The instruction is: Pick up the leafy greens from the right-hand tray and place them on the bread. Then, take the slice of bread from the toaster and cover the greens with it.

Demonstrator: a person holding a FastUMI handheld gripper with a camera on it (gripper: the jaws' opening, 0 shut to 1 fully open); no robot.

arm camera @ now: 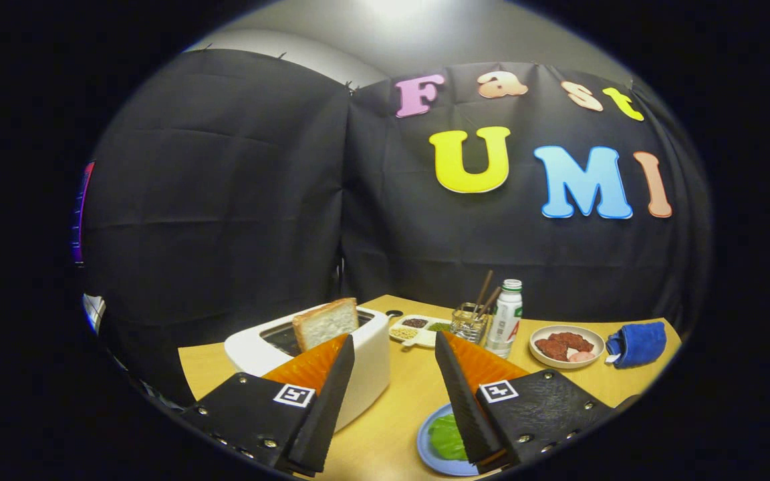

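Green leaves [447,437] on blue plate [428,455] at five o'clock; gripper [395,351] open, empty; bread slice [325,323] upright in toaster [371,354] at eleven; stage ambiguous.

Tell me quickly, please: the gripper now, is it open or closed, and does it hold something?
Gripper: open, holding nothing; fingers spread wide above the table, the toaster with the bread slice by the left finger, the leafy greens under the right one.

Toaster [365,361]: smooth glossy white plastic. Worktop [398,414]: matt wood-look surface. Folded cloth [637,343]: soft blue fabric. Bread slice [325,323]: porous crumb. Booth wall [224,200]: creased matt cloth.
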